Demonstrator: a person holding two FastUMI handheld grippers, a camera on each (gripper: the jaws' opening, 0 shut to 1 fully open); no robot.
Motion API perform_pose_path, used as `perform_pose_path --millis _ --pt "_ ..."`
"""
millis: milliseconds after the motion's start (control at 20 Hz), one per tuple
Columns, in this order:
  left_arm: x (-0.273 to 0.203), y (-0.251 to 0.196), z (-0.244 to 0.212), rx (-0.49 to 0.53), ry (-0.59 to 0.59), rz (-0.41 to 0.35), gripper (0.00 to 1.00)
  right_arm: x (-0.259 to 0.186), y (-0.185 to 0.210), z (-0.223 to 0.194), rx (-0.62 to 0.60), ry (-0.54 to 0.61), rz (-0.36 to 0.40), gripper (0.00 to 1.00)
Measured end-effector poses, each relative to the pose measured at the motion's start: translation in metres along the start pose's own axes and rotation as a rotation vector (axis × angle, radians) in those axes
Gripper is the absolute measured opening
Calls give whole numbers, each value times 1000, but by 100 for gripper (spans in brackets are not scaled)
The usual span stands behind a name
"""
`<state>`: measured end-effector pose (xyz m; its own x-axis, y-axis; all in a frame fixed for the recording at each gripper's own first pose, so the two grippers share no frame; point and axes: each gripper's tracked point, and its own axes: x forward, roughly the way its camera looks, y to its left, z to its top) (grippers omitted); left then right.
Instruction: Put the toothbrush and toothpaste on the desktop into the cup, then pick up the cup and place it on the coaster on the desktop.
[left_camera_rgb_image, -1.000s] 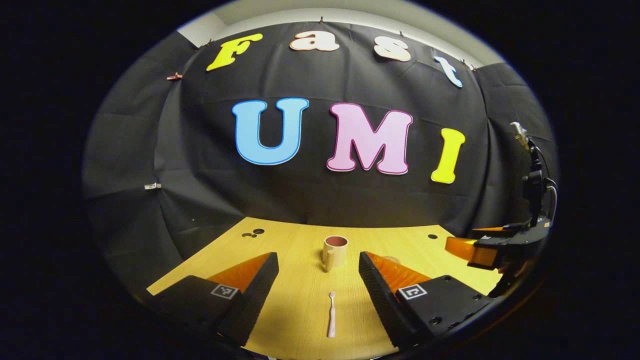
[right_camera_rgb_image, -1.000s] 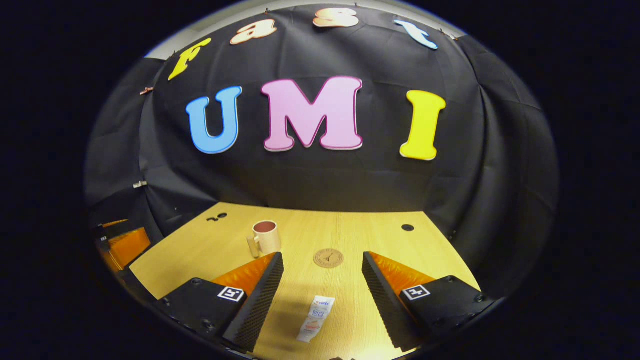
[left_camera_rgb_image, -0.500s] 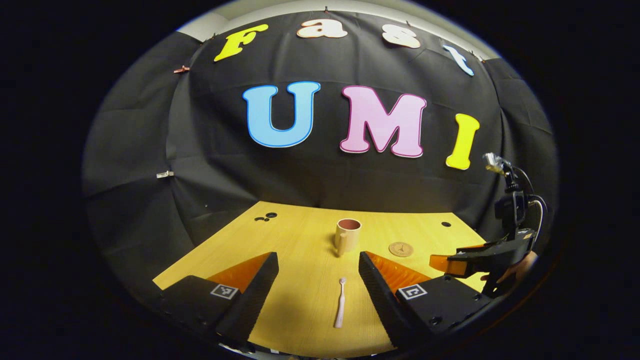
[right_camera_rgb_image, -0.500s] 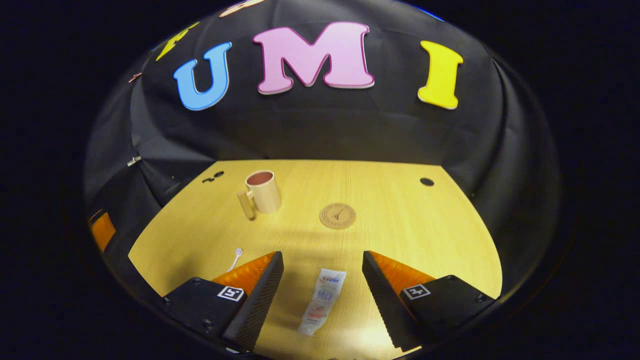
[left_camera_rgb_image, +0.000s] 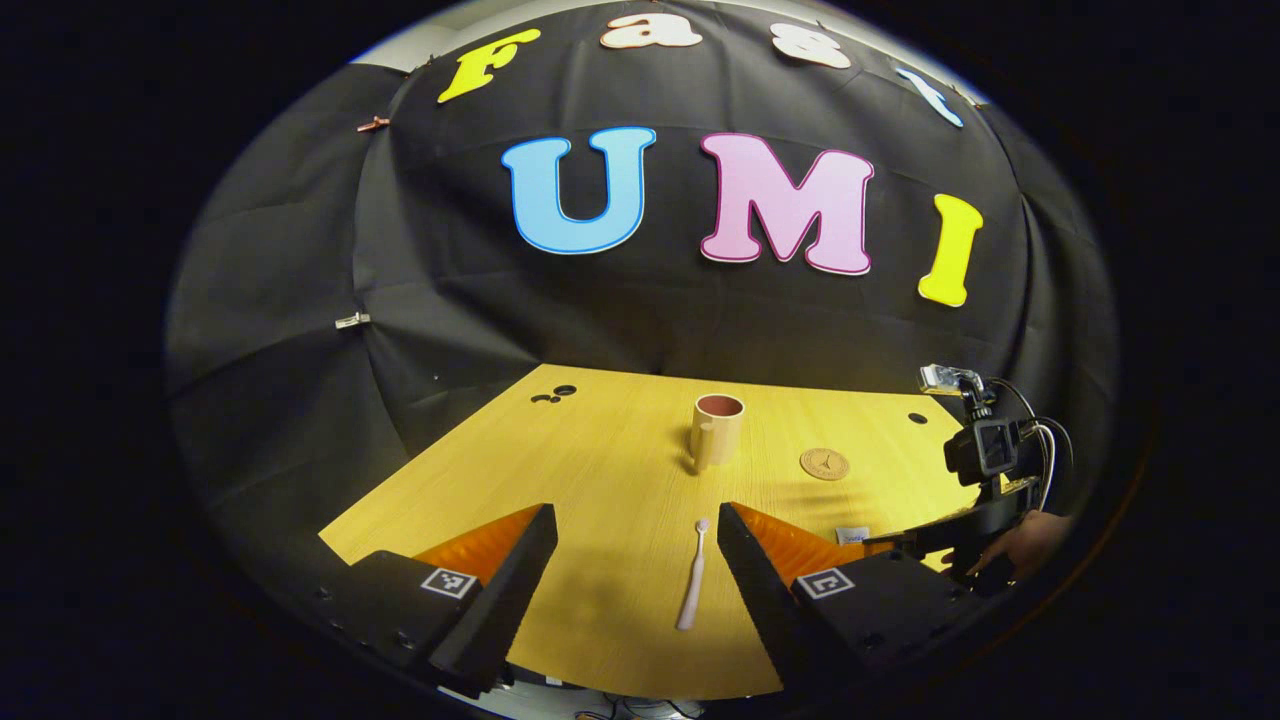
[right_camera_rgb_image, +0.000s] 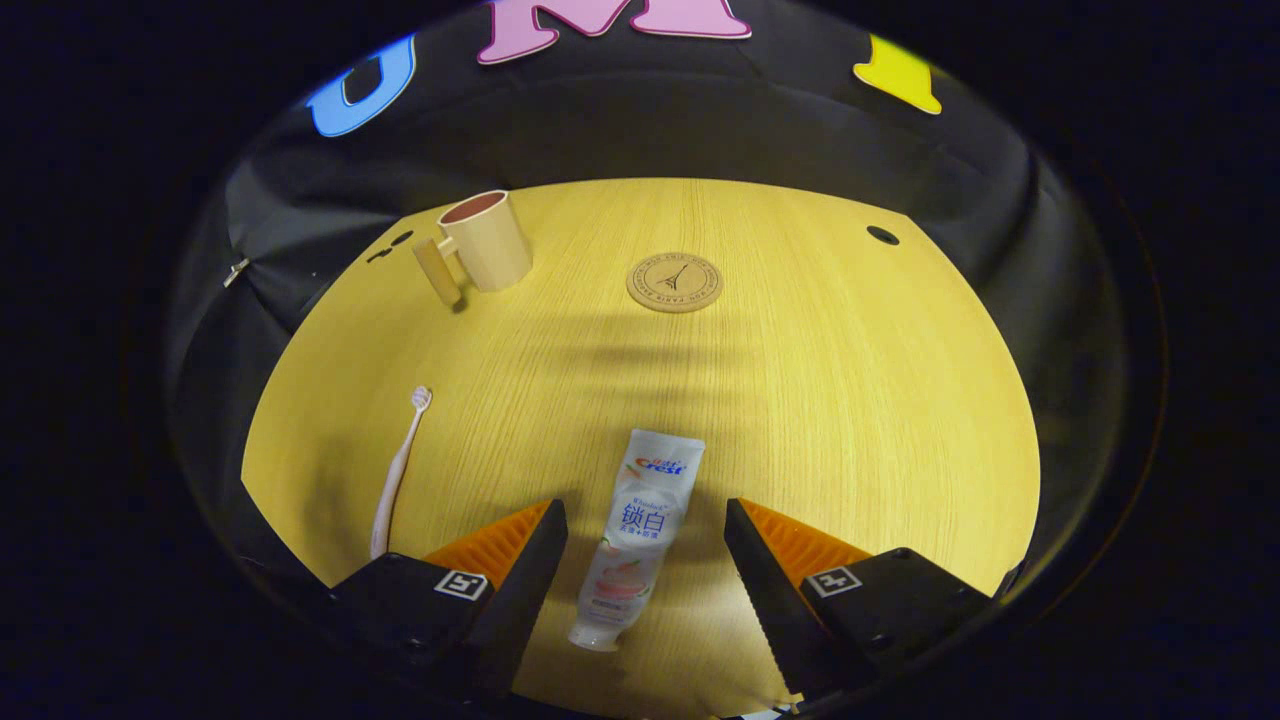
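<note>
Both tongs are held apart: the left tongs (left_camera_rgb_image: 635, 570) straddle the toothbrush (left_camera_rgb_image: 691, 588), the right tongs (right_camera_rgb_image: 645, 570) the toothpaste (right_camera_rgb_image: 640, 525). Each should be lowered squarely, then closed mid-body before being carried to the cup (right_camera_rgb_image: 487, 241).

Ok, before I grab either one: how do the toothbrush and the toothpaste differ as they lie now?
The toothbrush is a thin pale pink stick; the toothpaste is a wide, flat white printed tube. The toothbrush lies between the left gripper fingers, the toothpaste between the right gripper fingers. The toothbrush's head points toward the cup; the tube's cap points away from it. Both lie flat on the desktop, ungrasped.
</note>
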<state>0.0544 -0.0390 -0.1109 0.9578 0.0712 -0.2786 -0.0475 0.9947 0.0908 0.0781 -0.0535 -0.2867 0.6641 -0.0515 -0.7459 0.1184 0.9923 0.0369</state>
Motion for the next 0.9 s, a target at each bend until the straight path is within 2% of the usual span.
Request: perform_pose_path --millis 250,350,550,700,800,850,900 --pt "1 -7 -2 7 8 -2 100 9 -2 -17 10 71 -13 100" --pt "2 -9 -1 16 5 -9 98 12 -1 -25 25 101 -12 97" --pt "2 -10 -1 39 7 -20 100 16 -5 -31 42 123 -32 93" --pt "2 -7 -4 44 12 -24 100 18 -6 -34 2 140 -64 88" --pt "3 -6 -6 35 16 -29 100 20 -1 -30 0 126 -66 78" --pt "3 -6 -7 31 16 -32 100 21 1 -30 7 127 -64 60" --pt "4 -6 -7 27 13 -36 100 15 3 -29 7 139 -72 55"
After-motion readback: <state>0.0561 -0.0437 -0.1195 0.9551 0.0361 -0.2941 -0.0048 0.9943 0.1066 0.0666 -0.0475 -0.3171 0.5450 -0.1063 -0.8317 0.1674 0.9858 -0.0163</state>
